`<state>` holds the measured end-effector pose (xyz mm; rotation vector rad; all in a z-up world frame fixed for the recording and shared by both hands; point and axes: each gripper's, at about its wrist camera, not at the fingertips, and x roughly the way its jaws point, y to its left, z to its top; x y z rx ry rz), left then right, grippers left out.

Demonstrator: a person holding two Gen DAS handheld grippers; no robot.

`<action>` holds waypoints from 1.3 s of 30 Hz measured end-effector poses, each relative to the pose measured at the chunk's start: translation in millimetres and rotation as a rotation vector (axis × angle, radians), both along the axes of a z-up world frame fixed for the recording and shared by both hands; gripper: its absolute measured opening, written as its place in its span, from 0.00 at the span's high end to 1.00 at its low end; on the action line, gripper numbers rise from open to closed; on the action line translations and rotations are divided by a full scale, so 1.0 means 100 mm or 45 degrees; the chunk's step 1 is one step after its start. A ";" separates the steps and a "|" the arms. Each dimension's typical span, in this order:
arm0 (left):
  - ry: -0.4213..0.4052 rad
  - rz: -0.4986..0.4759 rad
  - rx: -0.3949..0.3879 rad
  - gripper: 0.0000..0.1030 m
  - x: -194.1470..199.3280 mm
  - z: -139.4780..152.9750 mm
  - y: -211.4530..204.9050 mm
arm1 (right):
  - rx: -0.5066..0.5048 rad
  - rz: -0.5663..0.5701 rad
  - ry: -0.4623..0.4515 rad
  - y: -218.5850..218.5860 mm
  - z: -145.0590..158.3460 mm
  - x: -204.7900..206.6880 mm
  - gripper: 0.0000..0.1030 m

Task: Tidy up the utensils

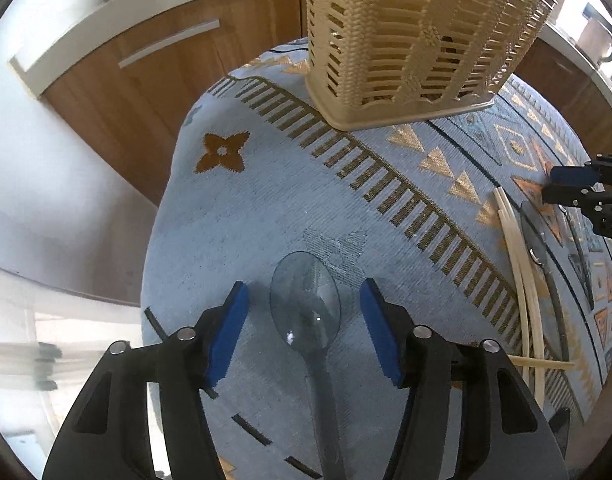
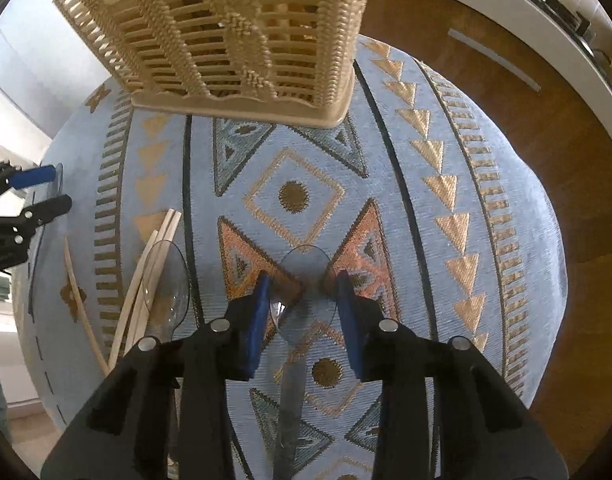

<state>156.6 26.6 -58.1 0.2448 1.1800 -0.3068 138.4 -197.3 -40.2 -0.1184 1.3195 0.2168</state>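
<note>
Fingers, left: blue-padded black left gripper (image 1: 304, 322) stands wide apart, pads clear on both sides of a clear smoky plastic spoon (image 1: 306, 304) lying on the cloth, nothing clamped
Fingers, right: blue-padded black right gripper (image 2: 304, 312) spread less wide, pads flanking the bowl of a second clear plastic spoon (image 2: 304, 280); pads look just beside the bowl edges, contact I cannot confirm
Surface: pale blue woven tablecloth with gold and brown geometric pattern (image 1: 266, 208) over a round table
Other utensils: pale wooden chopsticks (image 2: 146, 280) lie loose on the cloth between the two grippers, with a third clear spoon (image 2: 166, 280) resting across them
Step in hand, my read: each gripper lined up on a spoon for pickup
Doing it well: close on the neck or handle, not the wide slippery bowl; lower until the pads reach the cloth; squeeze gently, since thin plastic may flex or skid
Container: tall beige slatted plastic utensil basket (image 1: 405, 48) stands upright at the far side, well apart from the spoons
Contents: dark shapes show through the slats; what they are I cannot tell
</note>
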 end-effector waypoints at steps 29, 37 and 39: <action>-1.166 0.169 -0.679 0.70 -0.79 2.26 -0.27 | 0.480 -0.071 -1.047 -0.18 2.21 -0.69 0.71; -1.396 0.304 -0.683 0.70 -0.56 2.35 -0.39 | 0.378 -0.100 -1.445 -0.02 2.46 -0.55 0.71; -1.409 0.310 -0.677 0.70 -0.44 2.28 -0.44 | 0.379 -0.120 -1.476 0.03 2.44 -0.43 0.71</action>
